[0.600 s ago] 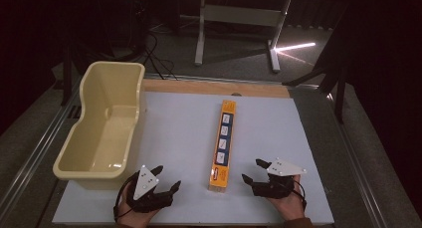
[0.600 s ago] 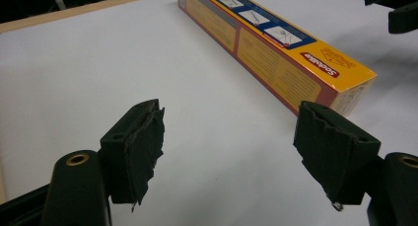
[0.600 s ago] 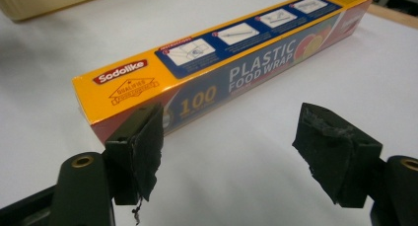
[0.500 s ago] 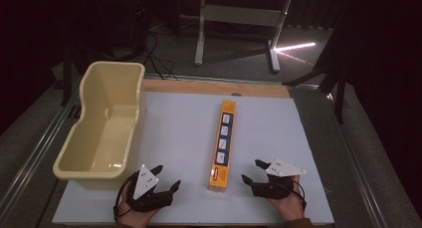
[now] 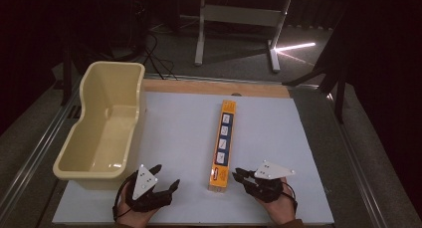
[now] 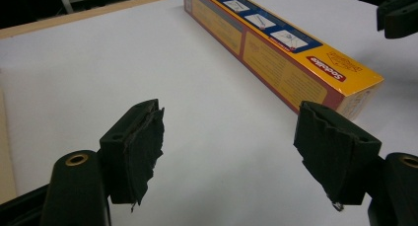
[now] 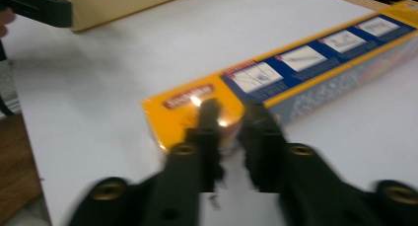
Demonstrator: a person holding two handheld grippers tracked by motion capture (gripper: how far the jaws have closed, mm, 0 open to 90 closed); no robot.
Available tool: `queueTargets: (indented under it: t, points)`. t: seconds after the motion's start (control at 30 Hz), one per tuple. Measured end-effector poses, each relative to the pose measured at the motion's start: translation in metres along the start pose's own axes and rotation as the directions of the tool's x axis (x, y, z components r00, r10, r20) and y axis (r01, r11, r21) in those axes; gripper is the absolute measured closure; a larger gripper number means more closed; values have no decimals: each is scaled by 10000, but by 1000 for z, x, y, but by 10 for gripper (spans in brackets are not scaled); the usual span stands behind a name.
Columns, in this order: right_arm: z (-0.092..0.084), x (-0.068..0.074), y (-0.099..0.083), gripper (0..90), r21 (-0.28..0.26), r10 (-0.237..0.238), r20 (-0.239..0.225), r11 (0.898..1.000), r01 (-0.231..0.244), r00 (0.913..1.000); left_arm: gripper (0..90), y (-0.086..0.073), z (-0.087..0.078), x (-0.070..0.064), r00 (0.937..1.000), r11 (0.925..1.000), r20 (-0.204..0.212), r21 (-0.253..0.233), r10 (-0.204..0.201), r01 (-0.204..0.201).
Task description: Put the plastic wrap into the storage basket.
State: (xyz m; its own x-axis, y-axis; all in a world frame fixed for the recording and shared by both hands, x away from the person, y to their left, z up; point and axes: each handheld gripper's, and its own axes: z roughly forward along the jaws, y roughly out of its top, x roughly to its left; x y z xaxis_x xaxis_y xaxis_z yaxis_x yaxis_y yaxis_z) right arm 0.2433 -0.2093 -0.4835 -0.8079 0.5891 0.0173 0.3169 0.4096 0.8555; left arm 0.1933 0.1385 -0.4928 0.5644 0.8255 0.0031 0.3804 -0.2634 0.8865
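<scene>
A long orange and blue box [image 5: 223, 143] lies lengthwise in the middle of the white table top. My left gripper [image 5: 166, 175] rests on the table left of the box's near end. In the left gripper view its jaws [image 6: 236, 137] stand wide open over bare table, with the box [image 6: 276, 53] off to the upper right. My right gripper [image 5: 240, 175] sits just right of the box's near end. In the right gripper view its jaws [image 7: 231, 112] are almost together with nothing between them, tips at the end of the box [image 7: 305, 63]. That view is blurred.
A cream plastic tub [image 5: 113, 65] stands at the table's left side, with nothing inside that I can see. A wooden strip [image 5: 214, 87] runs along the table's far edge. Dark floor and a desk frame [image 5: 239, 19] lie beyond.
My right gripper has edged slightly left toward the box's near end. The left gripper, the box and the tub have stayed in place.
</scene>
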Motion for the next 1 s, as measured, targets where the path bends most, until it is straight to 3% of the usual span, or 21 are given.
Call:
queueTargets:
  t: [0.07, 0.43, 0.53, 0.73, 0.8, 1.0]
  points:
    - [4, 5, 3, 894, 99, -145, -156, 9998, 146, 9998, 265, 0, 0, 0, 10000, 10000, -6, -18, -26, 26]
    - [53, 48, 21, 896, 982, -954, -785, 9898, 1029, 9923, 266, 0, -2, 2, 9999, 10000, -136, -56, -70, 70]
    - [68, 57, 22, 896, 1334, -920, -867, 9857, 1031, 9920, 267, 0, -3, 2, 9998, 9999, -180, -76, -86, 85]
    - [87, 65, 20, 897, 2147, -1068, -491, 9699, 1150, 9931, 268, 0, -3, 2, 9998, 9999, -173, -66, -88, 87]
    - [87, 66, 20, 897, 2218, -1049, -426, 9687, 1118, 9936, 267, 0, -3, 2, 9998, 10000, -167, -58, -76, 75]
    - [83, 68, 22, 898, 2824, -1327, 95, 9512, 1246, 9911, 268, 0, -4, 2, 9998, 9999, -195, -101, -90, 88]
